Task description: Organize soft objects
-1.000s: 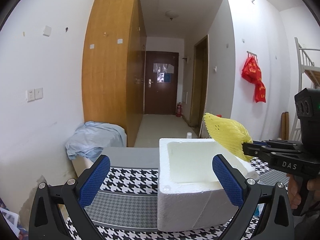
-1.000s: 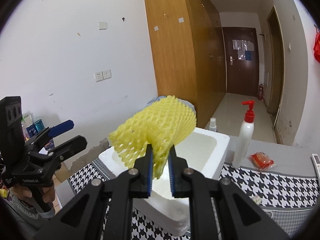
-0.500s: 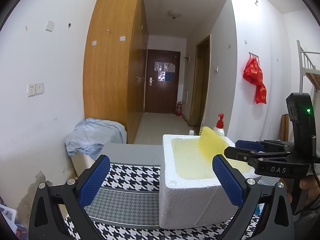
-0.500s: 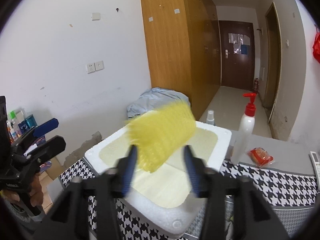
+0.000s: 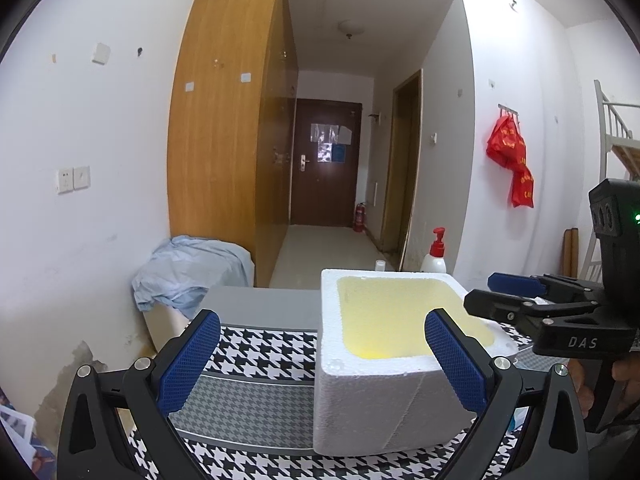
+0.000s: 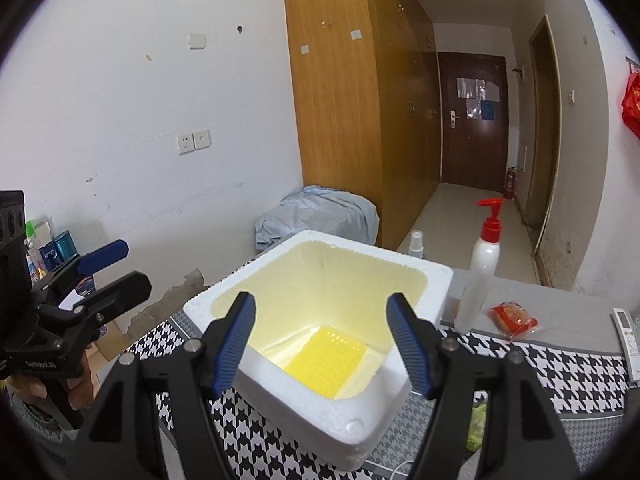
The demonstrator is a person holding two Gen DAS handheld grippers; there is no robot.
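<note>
You see a grainy white foam box (image 6: 280, 364), a yellow foam net (image 6: 326, 360) with an open mesh, a houndstooth cloth (image 6: 560, 376) that looks matt, and a glossy plastic pump bottle (image 6: 478, 280).

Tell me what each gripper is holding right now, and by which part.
Nothing. The right gripper is open, having just released the yellow foam net into the white foam box. The left gripper is open and empty.

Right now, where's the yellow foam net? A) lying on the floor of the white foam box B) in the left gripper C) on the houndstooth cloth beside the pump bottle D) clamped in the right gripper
A: the yellow foam net lies flat on the floor of the white foam box, below the right gripper, whose jaws have just been opening and hold nothing.
</note>
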